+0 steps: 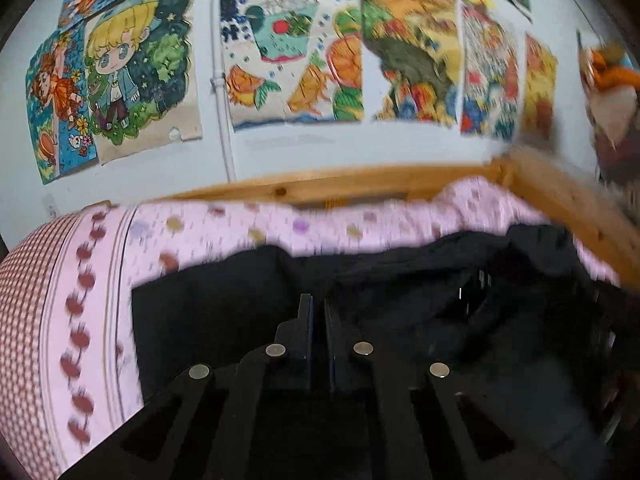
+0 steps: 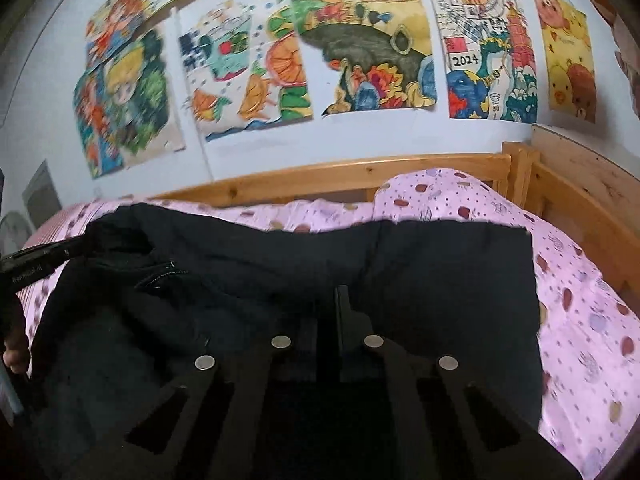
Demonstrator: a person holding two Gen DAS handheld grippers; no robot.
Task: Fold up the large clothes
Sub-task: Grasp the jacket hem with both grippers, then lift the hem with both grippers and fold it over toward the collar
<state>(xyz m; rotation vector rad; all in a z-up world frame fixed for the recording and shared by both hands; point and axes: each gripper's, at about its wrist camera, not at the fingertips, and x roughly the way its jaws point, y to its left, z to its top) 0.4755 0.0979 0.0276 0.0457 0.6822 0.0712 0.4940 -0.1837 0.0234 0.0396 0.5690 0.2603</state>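
A large black garment (image 1: 240, 292) lies spread on the pink patterned bed sheet (image 1: 280, 228). In the left wrist view my left gripper (image 1: 318, 308) hovers over its near part with the jaws almost together; no cloth shows clearly between them. In the right wrist view the same black garment (image 2: 440, 272) covers the bed's middle, with a straight edge at the right. My right gripper (image 2: 332, 300) stands over it with the jaws nearly closed; a grip on cloth is not visible. The left gripper (image 2: 36, 264) also shows at the far left of the right wrist view.
A wooden bed frame (image 2: 360, 176) runs along the far side and the right side (image 2: 580, 216). Colourful drawings (image 2: 360, 40) hang on the white wall behind. A checked pink sheet border (image 1: 24, 300) lies at the bed's left end.
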